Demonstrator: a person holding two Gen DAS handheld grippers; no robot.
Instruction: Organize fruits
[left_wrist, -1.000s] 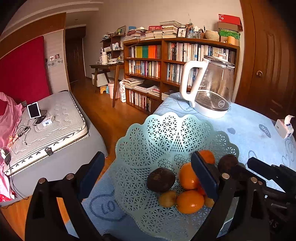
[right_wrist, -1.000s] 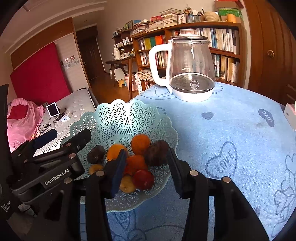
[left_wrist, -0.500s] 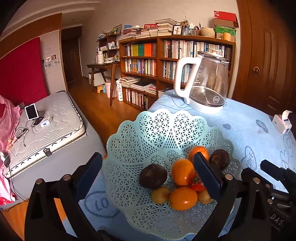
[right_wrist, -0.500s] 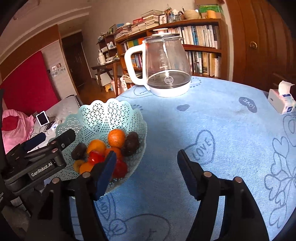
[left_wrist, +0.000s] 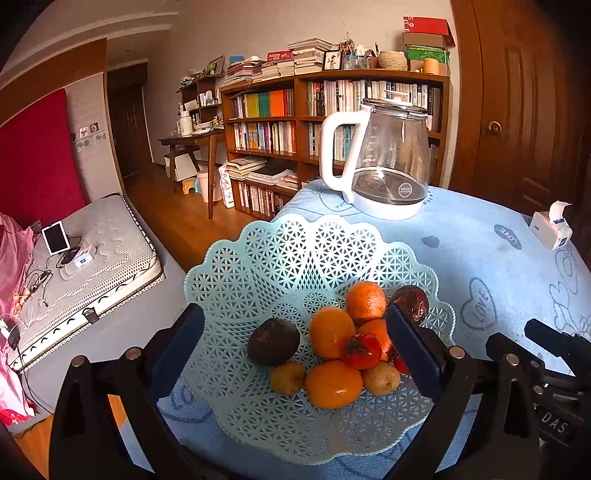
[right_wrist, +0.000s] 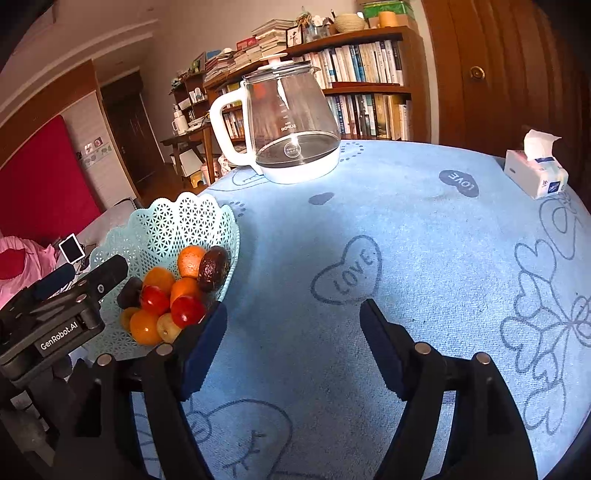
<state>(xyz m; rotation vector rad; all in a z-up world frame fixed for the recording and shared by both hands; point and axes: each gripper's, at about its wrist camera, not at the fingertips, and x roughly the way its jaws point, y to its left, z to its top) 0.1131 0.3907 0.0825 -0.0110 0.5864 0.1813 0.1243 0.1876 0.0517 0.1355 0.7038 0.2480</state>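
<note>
A pale blue lattice basket (left_wrist: 280, 258) sits at the left edge of a blue cloth (right_wrist: 424, 236) on a table. It holds oranges (left_wrist: 330, 332), dark fruit (left_wrist: 273, 341), small yellow fruit and red tomatoes (right_wrist: 186, 310). The left gripper (left_wrist: 295, 354) hangs over it, fingers wide apart and empty; its right finger hides what may be another tomato. The right gripper (right_wrist: 293, 347) is spread open over bare cloth, beside the basket. Behind stand a glass kettle (right_wrist: 290, 129) and a tissue pack (right_wrist: 535, 173).
</note>
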